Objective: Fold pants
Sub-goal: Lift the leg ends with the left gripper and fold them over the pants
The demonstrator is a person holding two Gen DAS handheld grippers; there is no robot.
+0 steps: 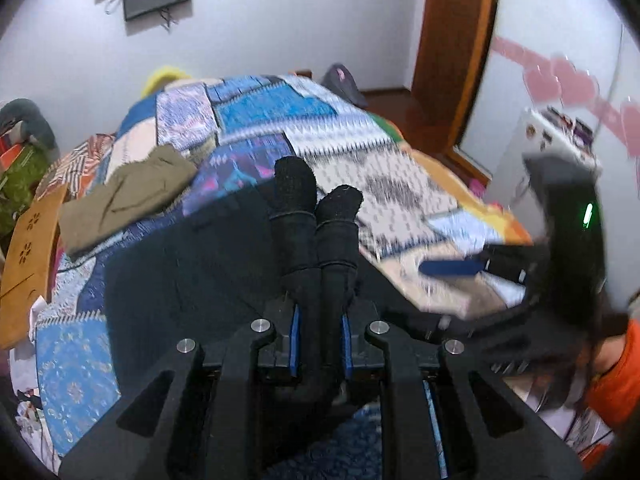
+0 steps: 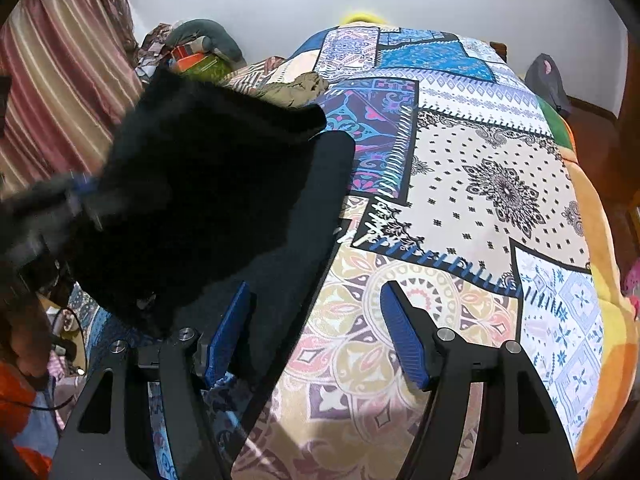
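Two views, one garment. Left wrist view: left gripper (image 1: 318,200), cloth-wrapped fingers (image 1: 294,184) clenched, apparently on the black pants (image 1: 180,276), which lie at the near left of the patchwork bedspread (image 1: 260,120); olive garment (image 1: 128,196) just beyond. Carry the held edge over evenly. Right wrist view: right gripper (image 2: 316,328) released, jaws wide, beside a raised flap of pants (image 2: 208,184). Bedspread right of it is bare; bed edges near on both sides.
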